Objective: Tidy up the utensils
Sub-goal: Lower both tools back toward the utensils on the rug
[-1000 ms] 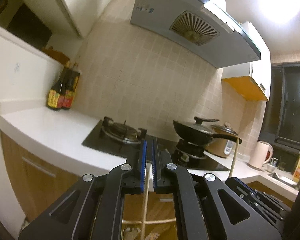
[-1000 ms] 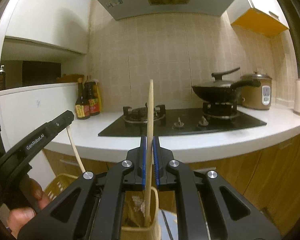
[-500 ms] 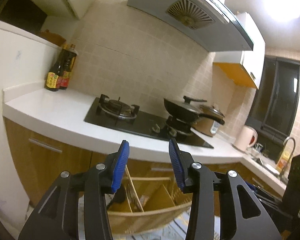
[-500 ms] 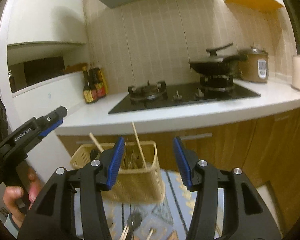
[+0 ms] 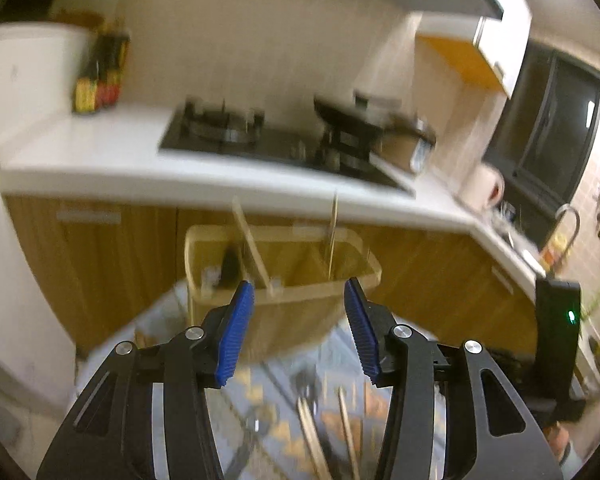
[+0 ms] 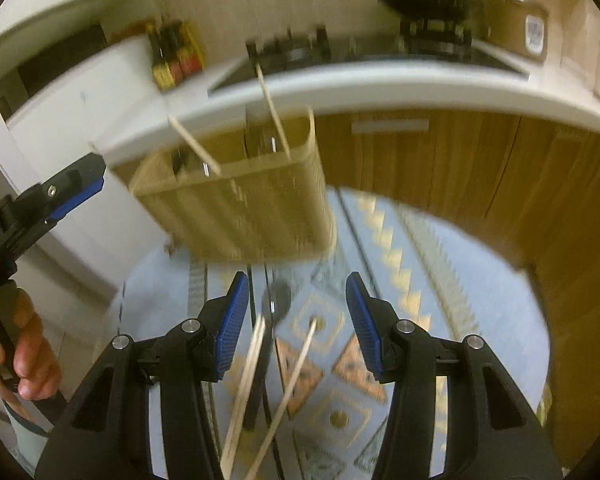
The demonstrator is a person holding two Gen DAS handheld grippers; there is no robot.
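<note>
A person's hand (image 6: 18, 356) at the far left grips the handle of the left gripper (image 5: 299, 328), a black two-finger tong with ribbed blue pads. Its jaws have just been opening and now stand apart with nothing between them; the view is blurred, but no utensil touches either pad. Just beyond its fingertips stands the tan plastic utensil basket with slatted sides (image 6: 244, 204), upright on the pale blue patterned mat (image 6: 452, 288) in front of the wooden cabinet doors (image 6: 440, 160). Inside the basket's dividers a flat pale wooden stick (image 5: 252, 248) leans to the left in one section, and a thin wooden chopstick (image 5: 333, 236) stands nearly upright further right; some dark-handled pieces sit in the left section, too smeared to name.

Further right, the right gripper (image 6: 297, 324), the same black and blue build, points down at the mat. Its jaws have also just been opening, and they hold nothing. On the mat below them lie loose utensils: a pair of pale wooden chopsticks (image 6: 246, 380) side by side, a single wooden chopstick (image 6: 296, 372) angled across to their right, and a dark metal spoon (image 6: 275, 300) with its bowl nearest the basket. None touches the pads.

Behind everything runs the white countertop (image 5: 100, 160) with the black gas hob (image 5: 260, 144).
</note>
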